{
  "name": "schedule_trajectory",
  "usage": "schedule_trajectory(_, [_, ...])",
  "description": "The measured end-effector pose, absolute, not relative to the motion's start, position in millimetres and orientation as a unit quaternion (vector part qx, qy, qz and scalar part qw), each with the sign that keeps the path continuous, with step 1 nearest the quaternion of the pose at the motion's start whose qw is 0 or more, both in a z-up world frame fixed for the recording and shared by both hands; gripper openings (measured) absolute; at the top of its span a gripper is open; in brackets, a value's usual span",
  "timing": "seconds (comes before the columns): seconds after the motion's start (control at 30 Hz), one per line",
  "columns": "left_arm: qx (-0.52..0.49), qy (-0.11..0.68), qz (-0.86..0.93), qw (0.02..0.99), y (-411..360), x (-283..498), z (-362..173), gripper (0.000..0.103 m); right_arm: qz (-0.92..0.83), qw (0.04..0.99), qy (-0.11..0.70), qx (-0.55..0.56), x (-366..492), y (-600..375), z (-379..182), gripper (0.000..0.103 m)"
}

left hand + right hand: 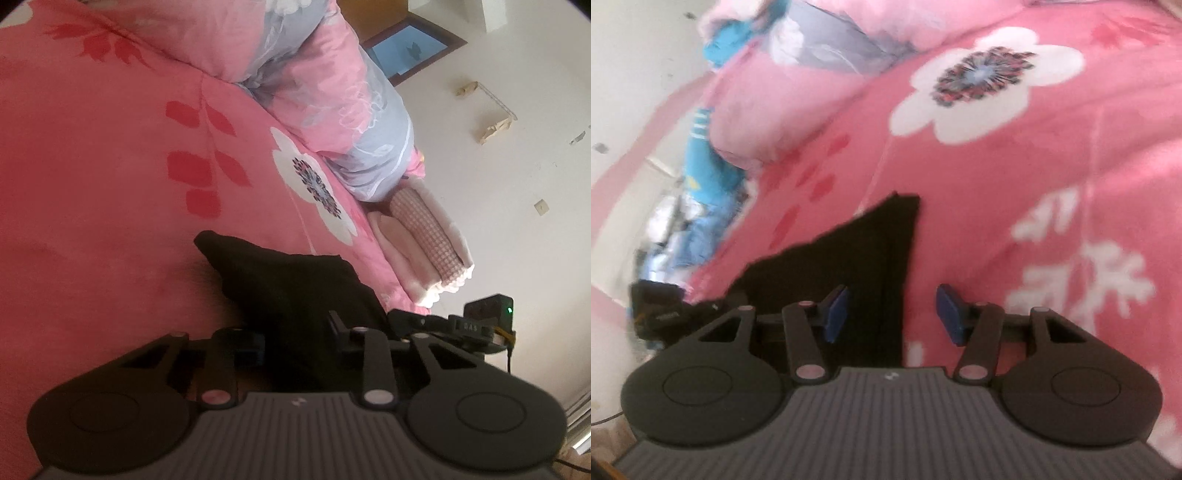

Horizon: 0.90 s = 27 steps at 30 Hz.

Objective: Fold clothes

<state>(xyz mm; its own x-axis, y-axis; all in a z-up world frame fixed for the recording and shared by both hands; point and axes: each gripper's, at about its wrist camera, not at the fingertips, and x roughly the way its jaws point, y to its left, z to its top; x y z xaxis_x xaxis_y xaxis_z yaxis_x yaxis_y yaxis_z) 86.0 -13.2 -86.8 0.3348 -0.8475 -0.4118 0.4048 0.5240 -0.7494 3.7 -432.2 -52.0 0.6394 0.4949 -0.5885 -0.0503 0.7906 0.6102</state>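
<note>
Black garment [864,266] lies on the pink floral bedspread [1015,192], its narrow end tapering away from both cameras, long axis running forward between the fingers. The right gripper [893,314] stands wide open, blue pads clear, straddling the cloth's edge. The left gripper [299,339] has dark cloth [295,288] bunched between its fingers; its grip cannot be told. A folded quilt [332,92] rests beyond, by white walls.

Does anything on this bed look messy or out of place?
Mostly the black garment: it lies crumpled and askew on the pink bedspread, ending in a crooked point. The quilt is bunched up behind it. Nothing looks spilled or torn.
</note>
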Motion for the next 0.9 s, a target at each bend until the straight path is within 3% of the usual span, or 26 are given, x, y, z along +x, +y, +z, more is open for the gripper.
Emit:
schedule_trajectory(0.3, [-0.296, 0.407, -0.406, 0.762, -9.6, 92.0, -96.8, 0.016, 0.265, 0.828, 0.403, 0.286, 53.3, -430.8, -69.5, 0.056])
schedule_trajectory(0.47, [-0.295, 0.397, -0.402, 0.770, -10.9, 91.7, -98.8, 0.014, 0.319, 0.818, 0.412, 0.244, 68.0, -403.0, -69.0, 0.053])
schedule_trajectory(0.53, [-0.282, 0.393, -0.398, 0.779, -13.2, 88.8, -96.6, 0.013, 0.326, 0.819, 0.411, 0.232, 71.0, -393.1, -69.1, 0.045])
schedule_trajectory(0.57, [-0.276, 0.392, -0.396, 0.783, -14.5, 87.7, -94.6, 0.009, 0.323, 0.821, 0.411, 0.230, 71.5, -390.3, -69.2, 0.030])
schedule_trajectory(0.6, [-0.270, 0.392, -0.393, 0.787, -15.7, 86.7, -92.4, 0.009, 0.320, 0.823, 0.410, 0.227, 72.1, -387.5, -69.3, 0.023])
schedule_trajectory(0.67, [-0.255, 0.391, -0.382, 0.798, -19.8, 83.0, -84.2, 0.008, 0.313, 0.834, 0.402, 0.211, 67.1, -381.4, -63.9, 0.016])
schedule_trajectory(0.9, [-0.218, 0.320, -0.403, 0.829, -37.5, 49.9, -9.9, 0.007, 0.281, 0.891, 0.327, 0.142, 20.4, -372.5, -4.5, 0.012])
